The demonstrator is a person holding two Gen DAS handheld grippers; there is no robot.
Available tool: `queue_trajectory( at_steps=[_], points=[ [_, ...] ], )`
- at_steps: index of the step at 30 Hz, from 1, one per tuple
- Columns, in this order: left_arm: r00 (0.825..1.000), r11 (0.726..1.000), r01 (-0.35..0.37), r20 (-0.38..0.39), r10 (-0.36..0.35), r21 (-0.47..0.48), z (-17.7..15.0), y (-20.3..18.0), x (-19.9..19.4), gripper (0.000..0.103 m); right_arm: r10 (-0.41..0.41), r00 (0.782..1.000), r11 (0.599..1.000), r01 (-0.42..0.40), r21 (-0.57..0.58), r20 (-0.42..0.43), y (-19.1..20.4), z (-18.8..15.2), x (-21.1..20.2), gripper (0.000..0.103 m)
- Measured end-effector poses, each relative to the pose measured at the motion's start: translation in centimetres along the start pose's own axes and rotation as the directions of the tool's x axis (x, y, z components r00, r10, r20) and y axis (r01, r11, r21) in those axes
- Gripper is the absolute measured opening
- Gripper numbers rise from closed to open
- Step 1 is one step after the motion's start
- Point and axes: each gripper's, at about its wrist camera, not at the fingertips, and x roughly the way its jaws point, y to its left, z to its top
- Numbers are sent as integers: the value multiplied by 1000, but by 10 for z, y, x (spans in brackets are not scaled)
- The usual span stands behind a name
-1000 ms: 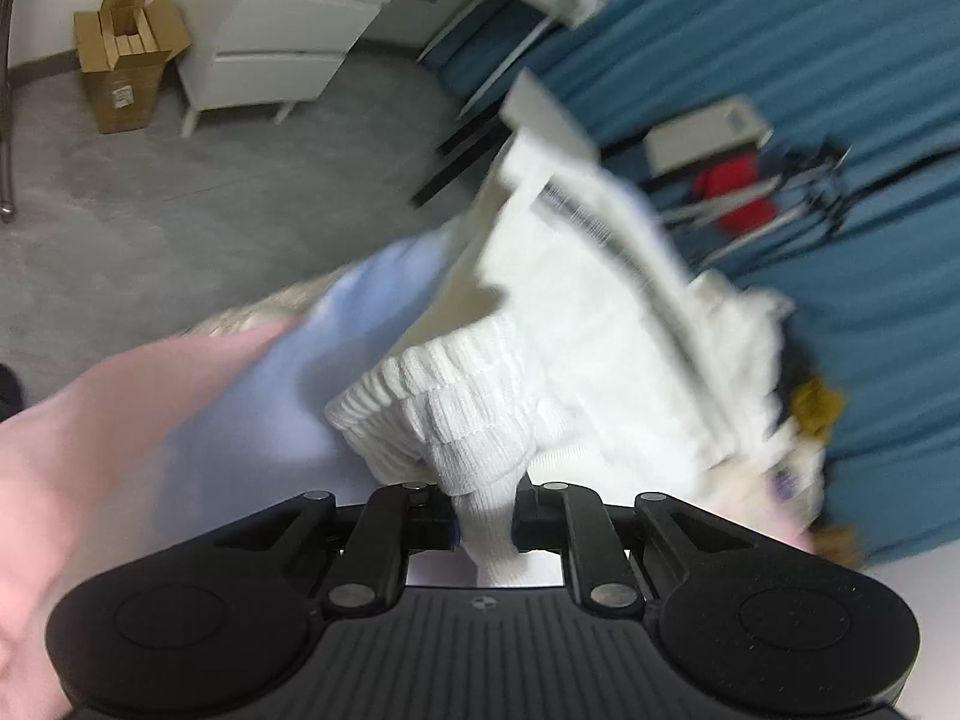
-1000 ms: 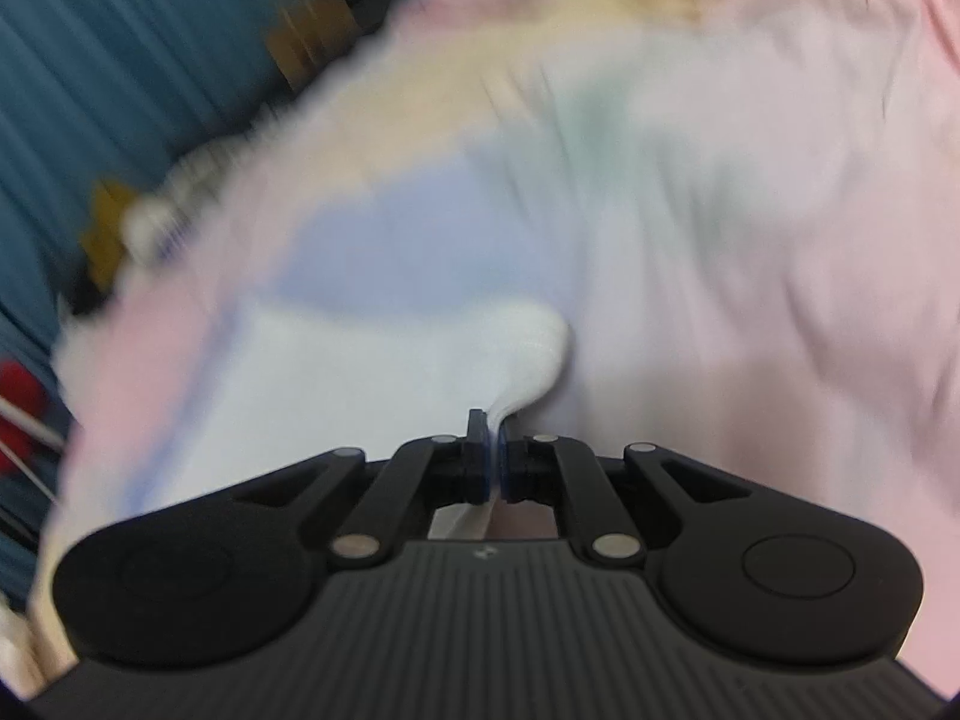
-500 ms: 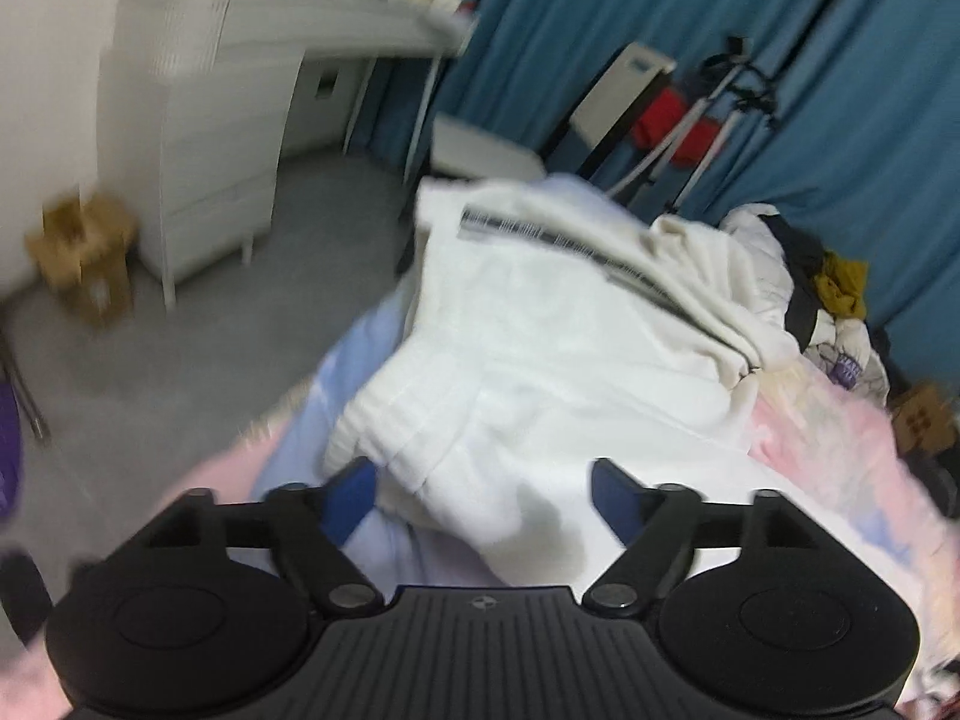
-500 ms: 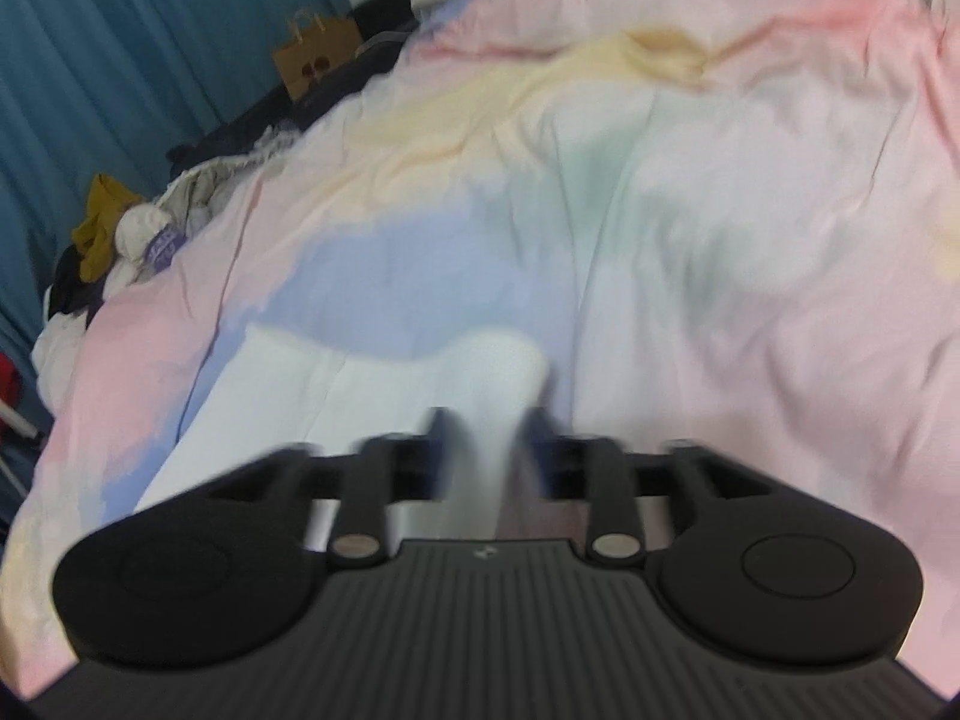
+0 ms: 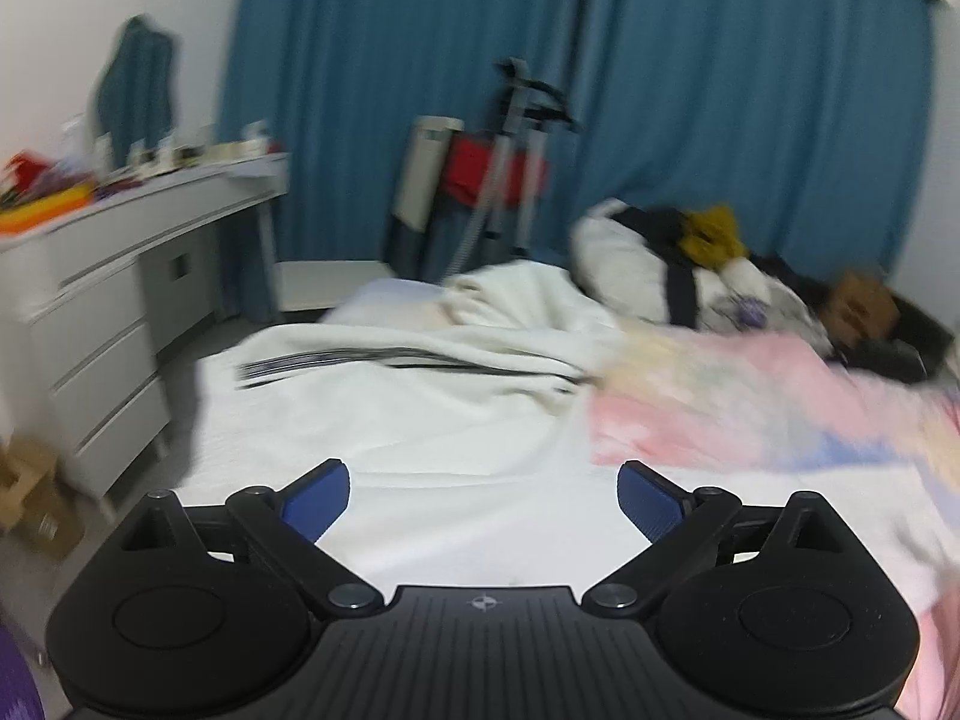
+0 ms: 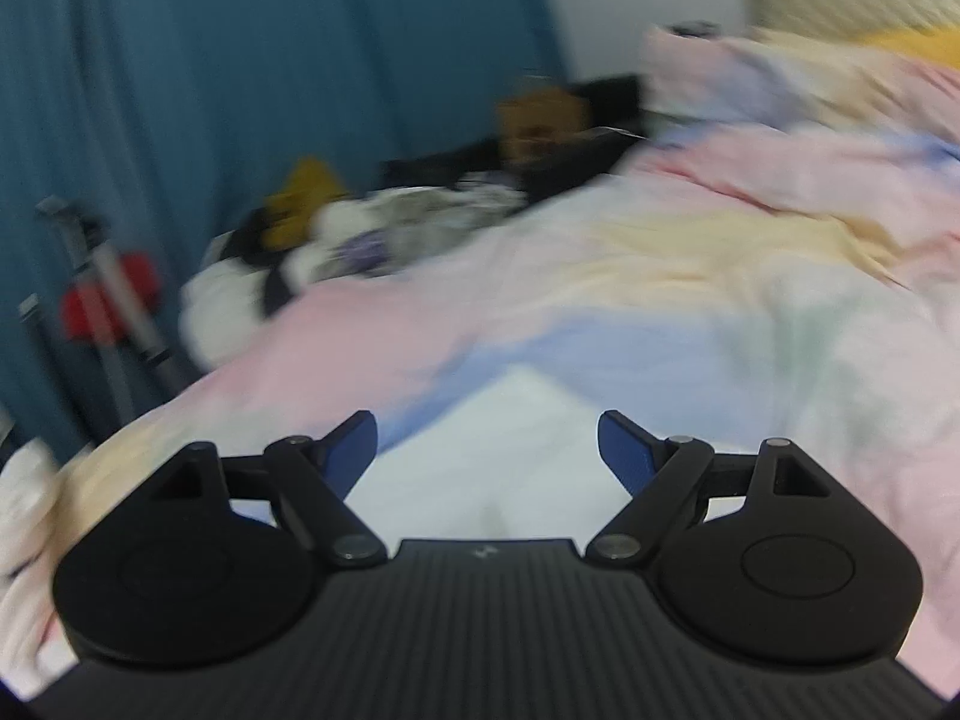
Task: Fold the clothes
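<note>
Left gripper (image 5: 483,501), jaws opening wide and gripping nothing, above a white knitted garment (image 5: 420,420) spread flat on a pastel bedspread (image 5: 750,420). Right gripper (image 6: 487,450), jaws likewise opening and empty, over that garment's (image 6: 504,468) edge. Further back at 1 o'clock in the left view, a heap of unfolded clothes (image 5: 690,264). Beyond, at 12 o'clock, a tripod (image 5: 510,180) against blue curtains (image 5: 720,90); white dresser (image 5: 120,276) at 9 o'clock.

Left claw (image 5: 483,501) opening above white garment (image 5: 420,420).
</note>
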Motion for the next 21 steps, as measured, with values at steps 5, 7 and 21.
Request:
queue_trajectory(
  at_steps=[5, 7, 21],
  points=[
    [1000, 989, 21, -3, -21, 146, 8, -52, 50, 99, 171, 985, 981, -173, -86, -38, 54, -30, -24, 83],
    [1000, 976, 17, 4, -19, 217, 15, -72, 76, 100, 229, 971, 964, -236, -120, -72, 76, -46, -30, 83],
    [994, 854, -85, -11, 105, 513, 57, -170, 345, 102, 242, 949, 945, -278, -170, -203, 128, -84, 27, 82]
  ],
)
